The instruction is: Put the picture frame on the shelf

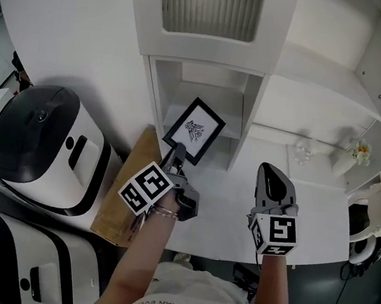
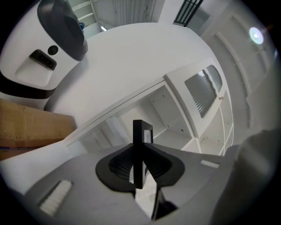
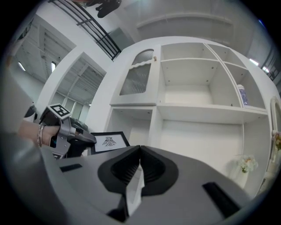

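A black picture frame (image 1: 194, 130) with a white print and a dark drawing hangs tilted in front of the lower opening of the white shelf unit (image 1: 248, 120). My left gripper (image 1: 176, 155) is shut on the frame's lower edge. In the left gripper view the frame (image 2: 142, 147) stands edge-on between the jaws of the left gripper (image 2: 139, 154). My right gripper (image 1: 273, 183) hovers over the white counter to the right, shut with nothing in it. The right gripper view has the right gripper (image 3: 139, 154) with tips together, and the frame (image 3: 109, 141) further left.
Two white-and-black machines (image 1: 36, 143) (image 1: 9, 256) stand at the left beside a brown board (image 1: 124, 195). On the counter (image 1: 320, 219) are a small glass item (image 1: 304, 151) and a flower sprig (image 1: 360, 152). A bottle (image 3: 240, 94) sits on an upper shelf.
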Demonstrator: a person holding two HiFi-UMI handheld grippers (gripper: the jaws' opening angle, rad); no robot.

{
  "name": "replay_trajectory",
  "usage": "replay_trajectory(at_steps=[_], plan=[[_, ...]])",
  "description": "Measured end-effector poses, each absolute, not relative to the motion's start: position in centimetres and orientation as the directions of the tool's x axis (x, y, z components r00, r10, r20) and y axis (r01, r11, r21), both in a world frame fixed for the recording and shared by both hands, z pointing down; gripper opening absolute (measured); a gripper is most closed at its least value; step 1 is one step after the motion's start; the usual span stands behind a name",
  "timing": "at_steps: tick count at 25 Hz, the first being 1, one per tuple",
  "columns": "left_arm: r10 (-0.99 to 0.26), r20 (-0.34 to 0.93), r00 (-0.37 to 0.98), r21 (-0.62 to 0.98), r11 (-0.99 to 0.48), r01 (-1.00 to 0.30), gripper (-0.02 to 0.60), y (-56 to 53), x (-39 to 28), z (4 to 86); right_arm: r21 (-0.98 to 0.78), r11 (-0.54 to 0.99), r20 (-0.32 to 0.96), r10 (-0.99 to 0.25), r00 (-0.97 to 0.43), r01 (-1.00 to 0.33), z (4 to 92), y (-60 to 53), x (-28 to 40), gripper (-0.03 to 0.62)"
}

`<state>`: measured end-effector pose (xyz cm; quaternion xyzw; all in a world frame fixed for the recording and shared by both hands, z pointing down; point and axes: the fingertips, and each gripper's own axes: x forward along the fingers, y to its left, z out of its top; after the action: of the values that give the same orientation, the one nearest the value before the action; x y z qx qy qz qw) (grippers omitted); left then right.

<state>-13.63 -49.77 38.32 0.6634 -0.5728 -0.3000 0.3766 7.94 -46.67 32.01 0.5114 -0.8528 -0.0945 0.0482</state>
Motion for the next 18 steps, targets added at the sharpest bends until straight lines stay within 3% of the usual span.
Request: replay_trajectory(at_steps=[6, 18], plan=[[-0.979, 0.075, 0.190, 0.937, 0.005, -0.348, 0.074, -52.8, -14.0, 40.7, 0.220, 0.442, 0.013, -0.893, -0.451, -0.870, 32.9, -48.5, 7.3, 0.009], [-0.975, 0.134, 0.179, 0.986, 0.113, -0.124, 0.074, -56.8, -13.0, 43.9, 0.249, 0.424, 0.065, -0.905, -0.421, -0.871, 34.2, -50.0, 7.9, 0.009]])
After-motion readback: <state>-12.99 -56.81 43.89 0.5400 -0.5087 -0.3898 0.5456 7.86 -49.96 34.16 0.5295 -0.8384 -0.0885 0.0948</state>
